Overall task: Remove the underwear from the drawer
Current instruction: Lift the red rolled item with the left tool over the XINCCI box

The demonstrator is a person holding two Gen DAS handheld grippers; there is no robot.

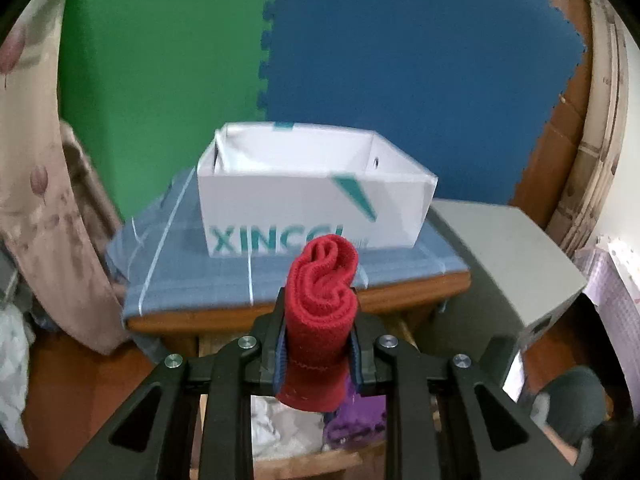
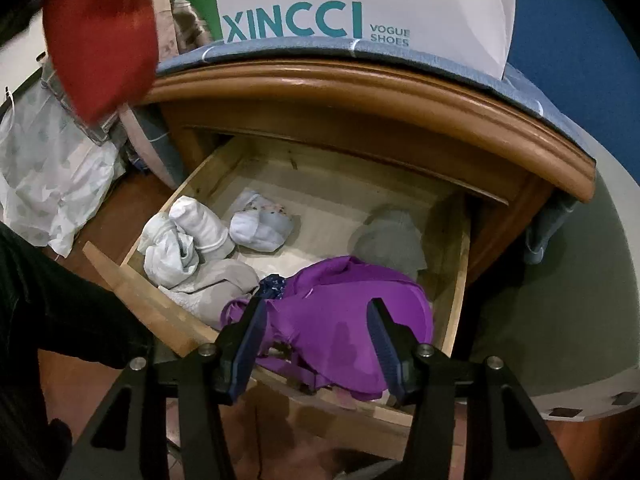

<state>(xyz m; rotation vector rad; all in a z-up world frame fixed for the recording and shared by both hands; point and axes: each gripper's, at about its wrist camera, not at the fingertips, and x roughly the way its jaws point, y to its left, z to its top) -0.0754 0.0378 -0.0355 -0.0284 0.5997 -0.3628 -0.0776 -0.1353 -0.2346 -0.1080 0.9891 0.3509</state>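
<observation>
- The left gripper (image 1: 319, 316) holds a rolled red underwear (image 1: 322, 312) between its fingers (image 1: 280, 332), the pads pressed against both sides of the roll.
- The roll stands upright in the grip: its coiled end rises above the fingertips and its stitched hem hangs below them.
- Seen from the left wrist, the red roll is held up in front of a white shoe box (image 1: 312, 208), which sits open-topped on a blue checked cloth (image 1: 192, 272) covering a wooden nightstand (image 1: 248, 314).
- In the right wrist view the same red piece (image 2: 100, 36) shows blurred at the upper left, above and to the left of the open drawer (image 2: 456, 280), well apart from the right gripper.
- The right gripper (image 2: 316, 322) hovers over the front of the drawer with its fingers (image 2: 248, 344) moderately spread and nothing between the pads.
- Just beyond those fingers lies a purple garment (image 2: 340, 320), filling the drawer's front right part.
- Further in lie white bundles (image 2: 188, 236), a pale blue piece (image 2: 260, 228) and a grey piece (image 2: 392, 240).
- A dark sleeve (image 2: 48, 312) shows at the left edge.
</observation>
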